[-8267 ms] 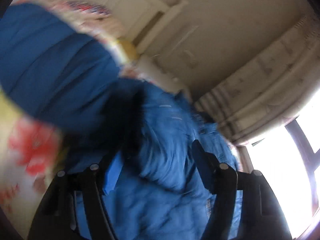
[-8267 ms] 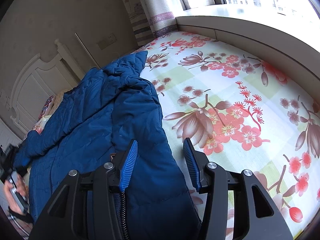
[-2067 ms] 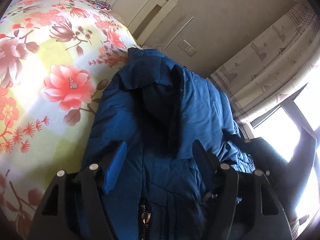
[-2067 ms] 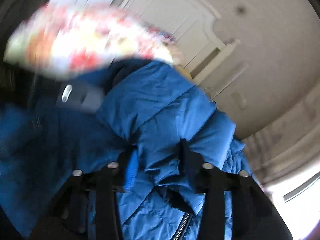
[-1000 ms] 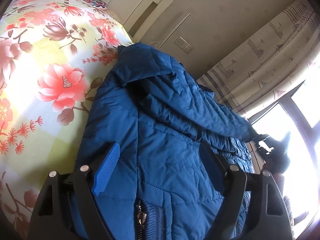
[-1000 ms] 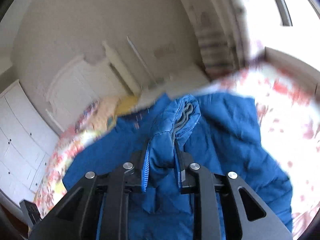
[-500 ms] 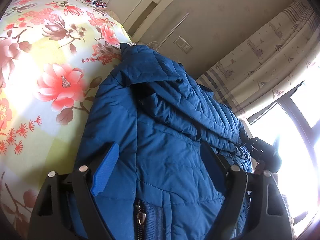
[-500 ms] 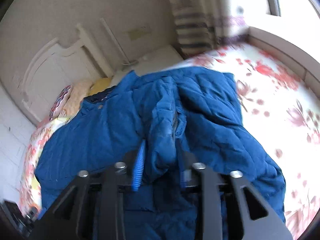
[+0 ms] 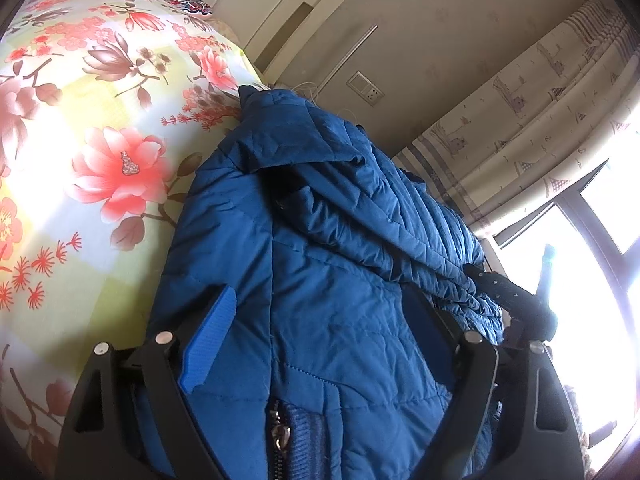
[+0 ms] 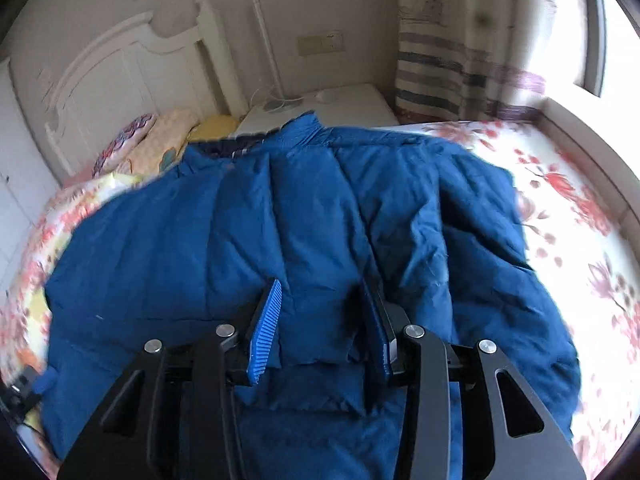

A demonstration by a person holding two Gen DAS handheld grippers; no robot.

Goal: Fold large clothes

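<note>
A blue puffer jacket lies on the floral bed sheet. Its sleeve is folded across the body, and the cuff end rests between the pads of my right gripper. Those jaws are opening and the pads stand off the fabric. My left gripper is open wide over the zipper end of the jacket, gripping nothing. In the left wrist view the black body of the right gripper shows at the jacket's far right edge.
A white headboard and pillows are at the far end of the bed. A white bedside table, a striped curtain and a window ledge lie beyond the jacket. Bare sheet shows to the right.
My right gripper carried the sleeve across the jacket, lowered it and let it go, so the sleeve now lies flat. The left gripper has stayed put.
</note>
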